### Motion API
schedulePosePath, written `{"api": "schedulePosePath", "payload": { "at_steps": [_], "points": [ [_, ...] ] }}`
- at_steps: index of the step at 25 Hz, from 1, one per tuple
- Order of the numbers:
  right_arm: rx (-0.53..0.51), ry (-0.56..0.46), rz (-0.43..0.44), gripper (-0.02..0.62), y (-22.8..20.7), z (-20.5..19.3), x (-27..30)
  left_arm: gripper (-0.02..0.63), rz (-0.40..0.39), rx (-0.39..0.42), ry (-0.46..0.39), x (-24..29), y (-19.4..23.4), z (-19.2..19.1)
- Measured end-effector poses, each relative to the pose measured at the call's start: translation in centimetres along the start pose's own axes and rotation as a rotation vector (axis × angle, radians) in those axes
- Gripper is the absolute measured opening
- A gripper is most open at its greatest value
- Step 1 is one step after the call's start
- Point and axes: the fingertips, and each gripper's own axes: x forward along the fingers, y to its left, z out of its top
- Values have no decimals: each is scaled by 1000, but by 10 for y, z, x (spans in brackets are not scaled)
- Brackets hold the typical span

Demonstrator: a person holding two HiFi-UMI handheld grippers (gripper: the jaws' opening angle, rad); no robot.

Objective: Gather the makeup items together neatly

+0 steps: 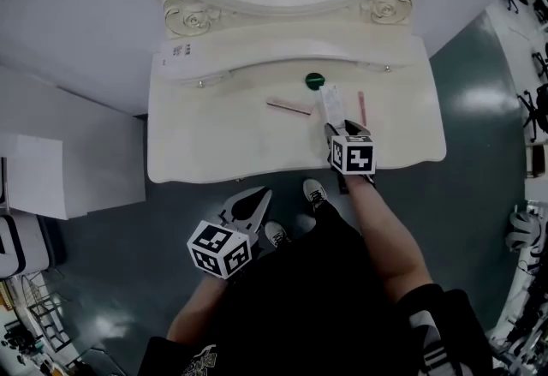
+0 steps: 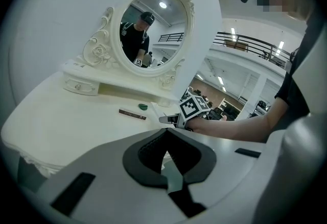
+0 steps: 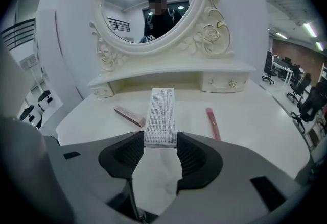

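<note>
Right gripper (image 3: 161, 142) pinches the near end of a white printed box (image 3: 161, 115), one jaw on each long side. The box's far end points at the mirror (image 3: 148, 1). In the head view this gripper (image 1: 344, 128) sits over the front right part of the vanity top (image 1: 214, 139), and the box (image 1: 332, 102) runs away from it towards the back.

Pink pen (image 3: 213, 124) lies just right of the box, roughly parallel, not touching. Brown-pink stick (image 3: 129, 115) lies left of the box, angled, with a small gap. In the head view the stick (image 1: 289, 107) is left of the box and the pen (image 1: 362, 107) right of it. Green round lid (image 1: 315, 80) sits just behind the box's far end, near the raised back shelf. All four items are in the middle-right of the top, close but not lined up.

Left gripper (image 2: 166, 133) has its jaw tips pressed together with nothing between them. In the head view it (image 1: 255, 199) is off the vanity, in front of the front edge and over the dark floor (image 1: 462, 100), well apart from the items. Its view shows the stick (image 2: 132, 114) and lid (image 2: 142, 107) on the top.
</note>
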Motion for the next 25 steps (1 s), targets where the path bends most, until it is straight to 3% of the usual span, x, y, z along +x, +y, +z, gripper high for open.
{"api": "schedulePosePath", "payload": {
  "at_steps": [9,25],
  "points": [
    [128,50,-141,221,-16,-22,8,8,9,23,25,-22,7,-8],
    [69,86,-186,221,-28,-18,26,8,28,3,40,-34,21,-17]
  ]
}}
